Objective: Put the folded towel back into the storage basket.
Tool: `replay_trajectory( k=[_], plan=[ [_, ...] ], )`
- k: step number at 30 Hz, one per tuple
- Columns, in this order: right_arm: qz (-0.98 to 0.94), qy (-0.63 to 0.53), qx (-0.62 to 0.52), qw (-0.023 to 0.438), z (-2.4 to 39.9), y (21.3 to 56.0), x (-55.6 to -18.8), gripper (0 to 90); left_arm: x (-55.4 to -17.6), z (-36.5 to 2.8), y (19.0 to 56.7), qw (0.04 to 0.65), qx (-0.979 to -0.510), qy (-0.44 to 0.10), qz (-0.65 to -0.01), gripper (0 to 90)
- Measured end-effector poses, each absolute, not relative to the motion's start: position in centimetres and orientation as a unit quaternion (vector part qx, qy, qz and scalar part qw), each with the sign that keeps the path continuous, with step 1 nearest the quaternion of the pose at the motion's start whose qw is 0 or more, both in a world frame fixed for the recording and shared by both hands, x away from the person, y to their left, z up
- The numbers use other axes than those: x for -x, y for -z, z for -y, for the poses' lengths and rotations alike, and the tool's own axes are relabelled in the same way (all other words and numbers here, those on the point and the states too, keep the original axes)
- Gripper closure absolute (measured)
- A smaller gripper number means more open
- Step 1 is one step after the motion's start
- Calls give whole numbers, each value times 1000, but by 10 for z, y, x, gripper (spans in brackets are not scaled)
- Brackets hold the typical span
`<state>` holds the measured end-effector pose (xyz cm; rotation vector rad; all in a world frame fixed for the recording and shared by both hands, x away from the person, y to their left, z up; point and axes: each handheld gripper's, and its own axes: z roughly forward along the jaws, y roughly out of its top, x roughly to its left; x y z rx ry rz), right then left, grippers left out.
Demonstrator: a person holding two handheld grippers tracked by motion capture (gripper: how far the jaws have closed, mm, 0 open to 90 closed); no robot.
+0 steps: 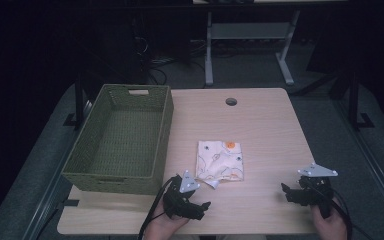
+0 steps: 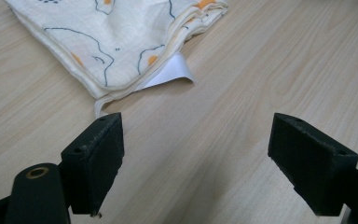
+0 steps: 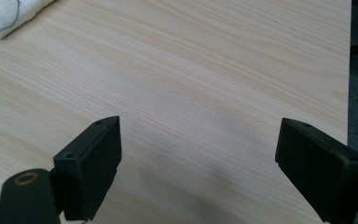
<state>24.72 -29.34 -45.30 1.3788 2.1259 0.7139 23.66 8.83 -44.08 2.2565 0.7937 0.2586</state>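
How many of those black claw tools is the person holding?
2. The left gripper sits at the table's near edge, just below the folded cloth, jaws open. The right gripper is near the table's right corner, also open, away from the cloth.

The room around is very dark, almost black, and only the wooden table receives soft light from above. Both gripper views are brighter and quite sharp on the wood grain, with soft shadows under the black jaws, which look slightly blurred. No strong glare.
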Motion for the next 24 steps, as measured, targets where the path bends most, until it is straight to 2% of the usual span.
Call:
replay_trajectory(
  k=[11,24],
  plan=[
    [-778,-266,-510,253,292,451,-248,142,-241,-78,429,352,-881,-108,-296,194],
    [-781,-265,-506,251,289,451,-249,142,-259,-62,411,323,-894,-91,-296,198]
  ],
)
